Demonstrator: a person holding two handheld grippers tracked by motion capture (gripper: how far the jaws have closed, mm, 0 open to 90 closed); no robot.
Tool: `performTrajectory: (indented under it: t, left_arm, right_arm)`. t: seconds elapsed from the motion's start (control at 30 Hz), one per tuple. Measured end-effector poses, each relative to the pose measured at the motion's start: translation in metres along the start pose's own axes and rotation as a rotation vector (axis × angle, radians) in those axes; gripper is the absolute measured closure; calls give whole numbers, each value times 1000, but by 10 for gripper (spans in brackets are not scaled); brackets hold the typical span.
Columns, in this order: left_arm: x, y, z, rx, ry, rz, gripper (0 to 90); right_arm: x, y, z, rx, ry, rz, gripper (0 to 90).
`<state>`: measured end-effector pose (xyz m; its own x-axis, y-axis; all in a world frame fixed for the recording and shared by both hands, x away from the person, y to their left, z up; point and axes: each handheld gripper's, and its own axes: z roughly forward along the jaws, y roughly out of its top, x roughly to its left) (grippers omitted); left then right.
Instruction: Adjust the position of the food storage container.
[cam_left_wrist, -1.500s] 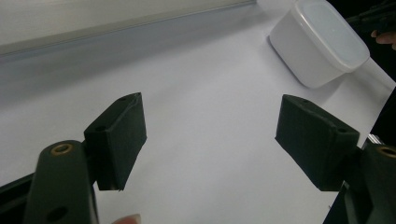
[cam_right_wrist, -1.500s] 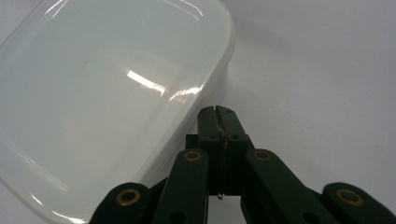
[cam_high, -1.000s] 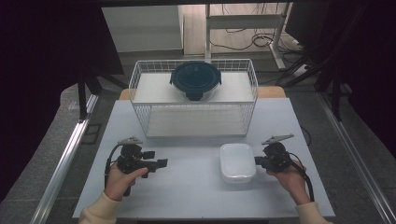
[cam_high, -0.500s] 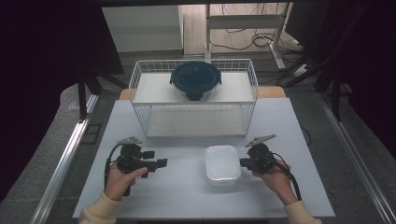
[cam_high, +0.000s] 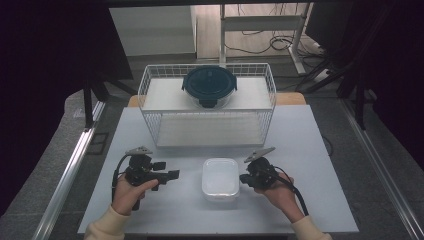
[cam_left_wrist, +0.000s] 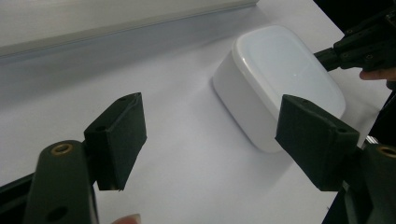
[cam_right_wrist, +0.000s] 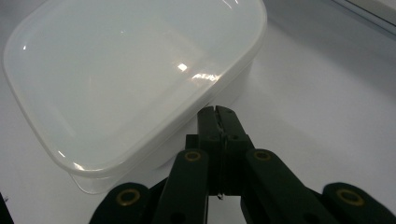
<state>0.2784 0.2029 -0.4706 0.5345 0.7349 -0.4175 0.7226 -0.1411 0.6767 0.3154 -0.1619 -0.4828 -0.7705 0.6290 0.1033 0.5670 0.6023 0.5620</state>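
A white rectangular lidded box (cam_high: 220, 178) lies on the white table (cam_high: 310, 150), front centre. My right gripper (cam_high: 243, 178) is shut with nothing between its jaws. Its closed tips (cam_right_wrist: 217, 112) rest against the box (cam_right_wrist: 130, 70) at its right side, just under the lid's rim. To the left of the box, a short way off, my left gripper (cam_high: 168, 170) is held open and points toward it. In the left gripper view the box (cam_left_wrist: 285, 70) lies beyond the wide-apart jaws of my left gripper (cam_left_wrist: 217, 130), and the right gripper (cam_left_wrist: 327, 55) touches its far side.
A white wire rack (cam_high: 207, 127) stands at the back of the table, with a dark blue round lidded bowl (cam_high: 209, 86) on its upper level. Dark curtains and metal frame rails flank the table. Bare tabletop lies between the rack and the box.
My right gripper has moved left with its shut tips against the white box, and the box has slid left toward the table's middle. The left gripper has stayed still.
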Motion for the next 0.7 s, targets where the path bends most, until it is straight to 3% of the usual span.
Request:
performTrajectory:
  t: [0.23,0.37,0.47,0.5,0.6,0.7]
  left_arm:
    - [1,0,-1,-4,2,-1,239]
    - [1,0,-1,-6,4,1,239]
    - [0,0,3,3,8,-1,239]
    - [-1,0,4,6,8,1,239]
    - [-3,-1,6,12,14,10,237]
    - [-3,-1,4,0,17,4,236]
  right_arm:
    - [1,2,1,-7,-1,-6,893]
    - [-6,-2,-12,-62,-18,18,893]
    - [-14,-7,-25,-123,-15,64,882]
    - [-16,-9,-29,-148,-5,84,835]
    - [-23,-15,-39,-212,31,158,562]
    - [-27,-19,-45,-248,56,214,392]
